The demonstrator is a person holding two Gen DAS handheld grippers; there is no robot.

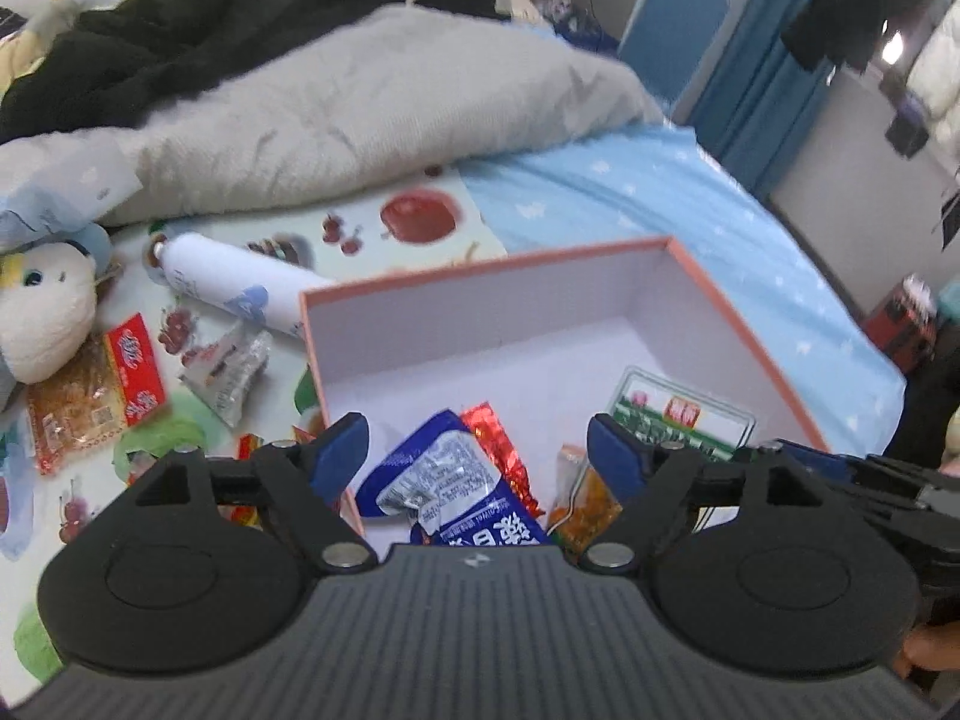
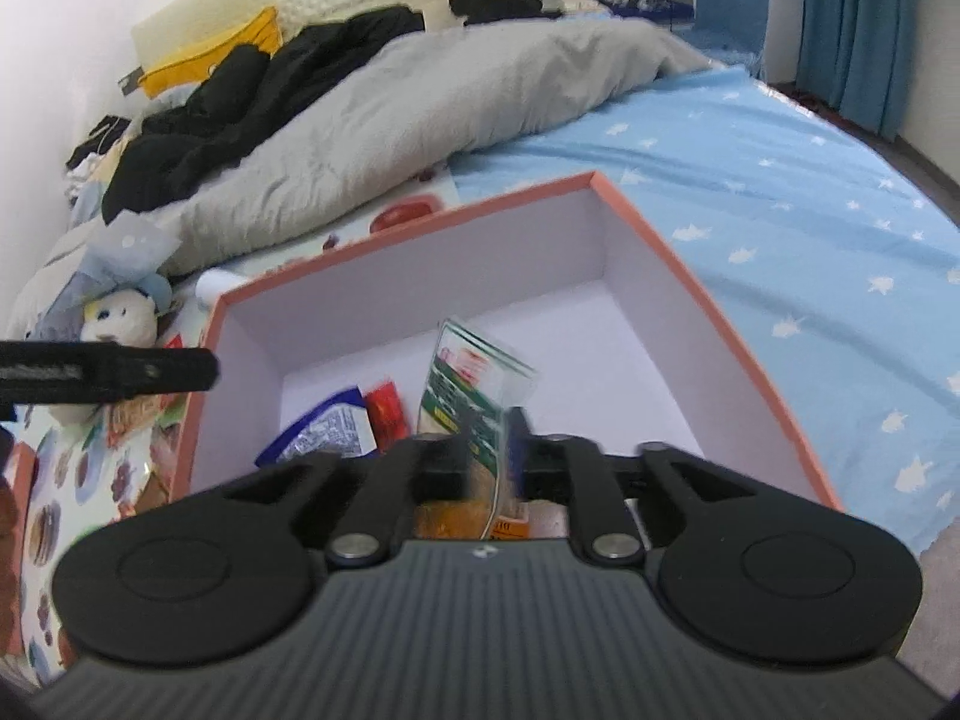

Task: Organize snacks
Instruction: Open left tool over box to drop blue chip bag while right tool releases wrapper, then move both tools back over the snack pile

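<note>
On the bed (image 2: 780, 192) sits a pink box (image 1: 750, 324) holding four packets. The left gripper (image 1: 477, 450) gapes, empty. The right gripper (image 2: 489, 456) — blurred — pinches the green packet (image 2: 462, 384), its bottom hidden, at 6 o'clock.

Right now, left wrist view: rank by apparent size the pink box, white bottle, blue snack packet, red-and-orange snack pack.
1. pink box
2. white bottle
3. blue snack packet and red-and-orange snack pack: look alike, and the packet is partly hidden, so unranked.
</note>
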